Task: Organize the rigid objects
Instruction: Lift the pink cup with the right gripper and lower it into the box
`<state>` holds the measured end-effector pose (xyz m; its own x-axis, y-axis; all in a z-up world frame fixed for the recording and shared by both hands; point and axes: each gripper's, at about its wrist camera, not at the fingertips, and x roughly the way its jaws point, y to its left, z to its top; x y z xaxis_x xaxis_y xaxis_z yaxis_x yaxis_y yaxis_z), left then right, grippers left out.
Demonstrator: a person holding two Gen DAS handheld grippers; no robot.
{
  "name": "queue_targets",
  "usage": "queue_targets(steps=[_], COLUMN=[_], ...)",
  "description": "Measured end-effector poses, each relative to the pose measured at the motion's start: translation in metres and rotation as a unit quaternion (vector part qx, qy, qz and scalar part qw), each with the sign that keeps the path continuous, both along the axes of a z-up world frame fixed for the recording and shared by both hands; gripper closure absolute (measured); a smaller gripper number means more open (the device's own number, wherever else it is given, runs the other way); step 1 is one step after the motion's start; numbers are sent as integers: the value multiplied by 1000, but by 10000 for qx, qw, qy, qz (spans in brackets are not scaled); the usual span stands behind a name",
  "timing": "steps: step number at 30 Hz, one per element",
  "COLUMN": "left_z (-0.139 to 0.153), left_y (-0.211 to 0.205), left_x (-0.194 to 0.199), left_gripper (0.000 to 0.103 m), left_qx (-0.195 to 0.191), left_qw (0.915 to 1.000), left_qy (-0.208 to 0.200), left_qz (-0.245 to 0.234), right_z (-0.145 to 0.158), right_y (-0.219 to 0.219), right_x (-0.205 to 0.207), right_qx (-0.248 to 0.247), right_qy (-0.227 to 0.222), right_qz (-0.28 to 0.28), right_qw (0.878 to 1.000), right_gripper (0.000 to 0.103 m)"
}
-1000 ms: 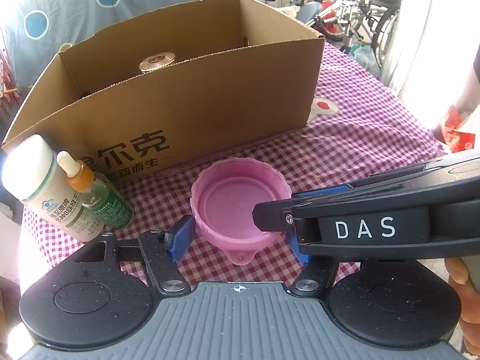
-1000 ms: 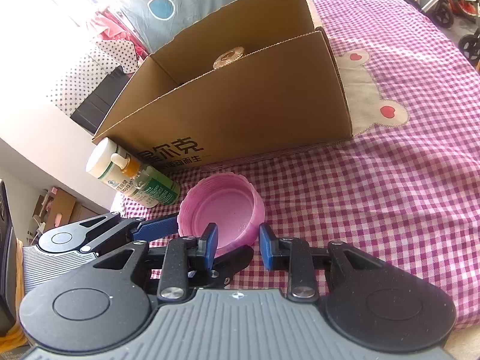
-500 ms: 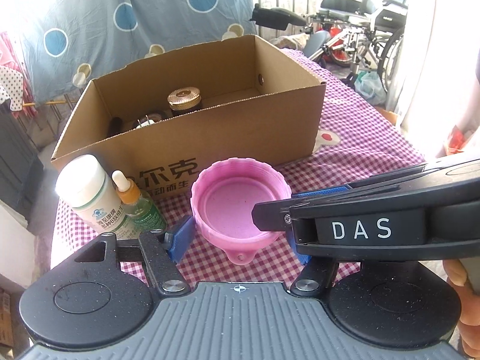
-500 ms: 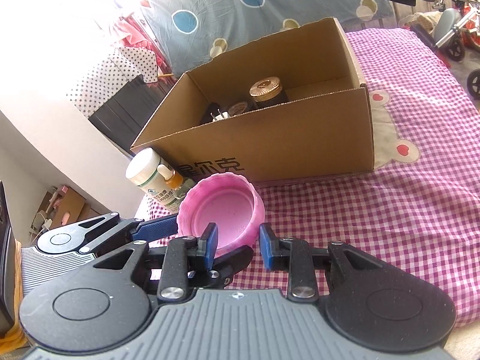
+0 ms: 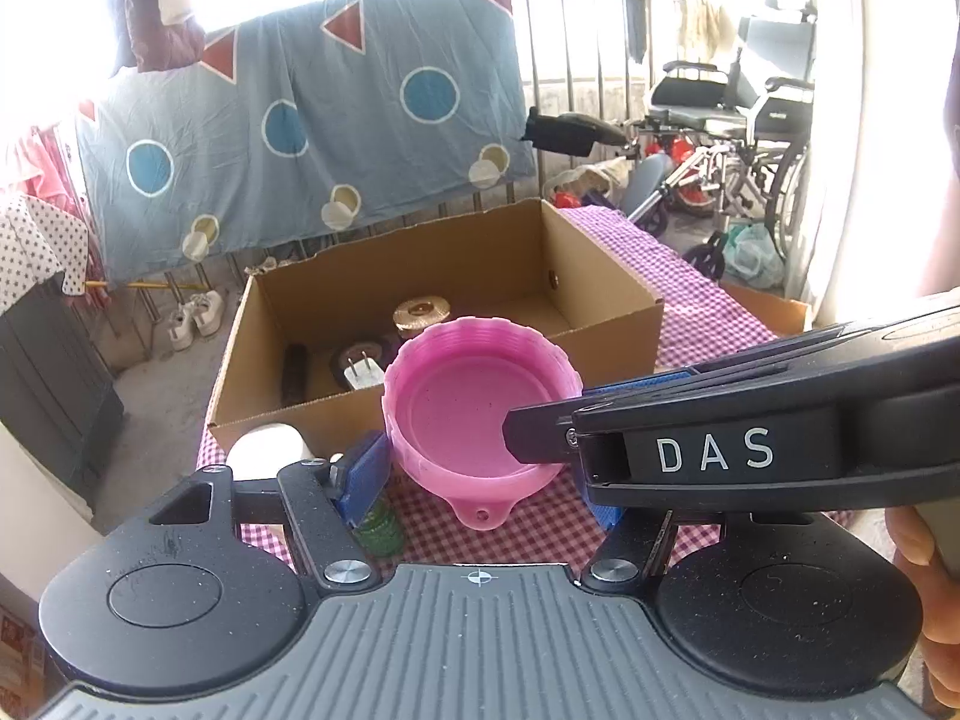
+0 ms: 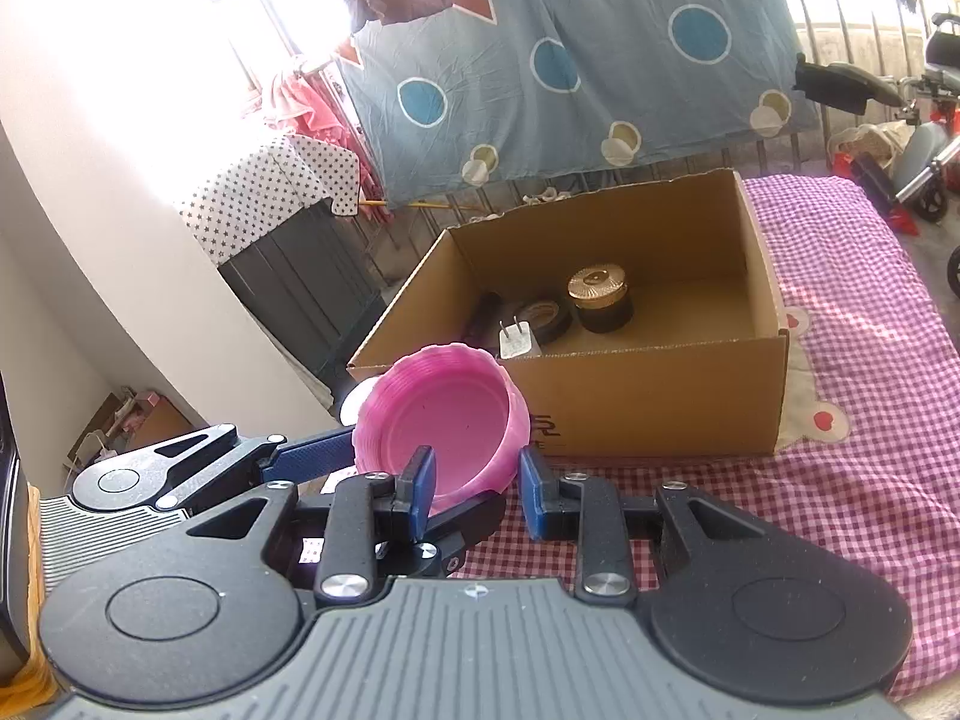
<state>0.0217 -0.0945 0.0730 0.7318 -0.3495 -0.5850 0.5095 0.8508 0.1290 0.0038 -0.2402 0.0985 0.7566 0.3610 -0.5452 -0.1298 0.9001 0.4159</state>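
Left tongs [image 5: 480, 474] clamped on the pink bowl [image 5: 474, 402], right tongs [image 6: 474, 492] parted, empty, just beside.

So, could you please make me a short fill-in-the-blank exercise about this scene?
1. The left tool holds a bowl of ____ colour.
2. The cardboard box stands on a cloth with a ____ pattern.
3. The jar inside the box has a ____ lid.
4. The white plug lies ____ the box.

Missing words: pink; checked; gold; inside
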Motion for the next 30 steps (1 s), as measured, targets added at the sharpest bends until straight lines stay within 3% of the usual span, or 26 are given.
queue_targets(steps=[5, 8, 14, 21, 25, 30], left_z=[29, 39, 32, -19, -39, -48], left_y=[-7, -15, -36, -54, -56, -58], left_x=[21, 42, 111, 178, 196, 207], left_gripper=[37, 37, 37, 37, 38, 38], left_qx=[-43, -23, 89, 365, 450, 481], left_qw=[9993, 9992, 9987, 9815, 9718, 9639], left_qy=[-373, -400, 487, 1877, 2314, 2619], left_qz=[-31, -38, -142, -113, -18, 33], right_z=[39, 54, 51, 2, -23, -41], right_y=[-2, -8, -25, -38, -37, -28], right_x=[22, 45, 118, 203, 238, 263], right_qx=[-232, -308, -324, -327, -465, -870], right_qy=[-381, -410, 299, 1689, 2219, 2458], right_qz=[98, 163, 262, 490, 694, 939], right_qw=[9990, 9985, 9987, 9839, 9715, 9608], right_gripper=[70, 70, 70, 70, 69, 68])
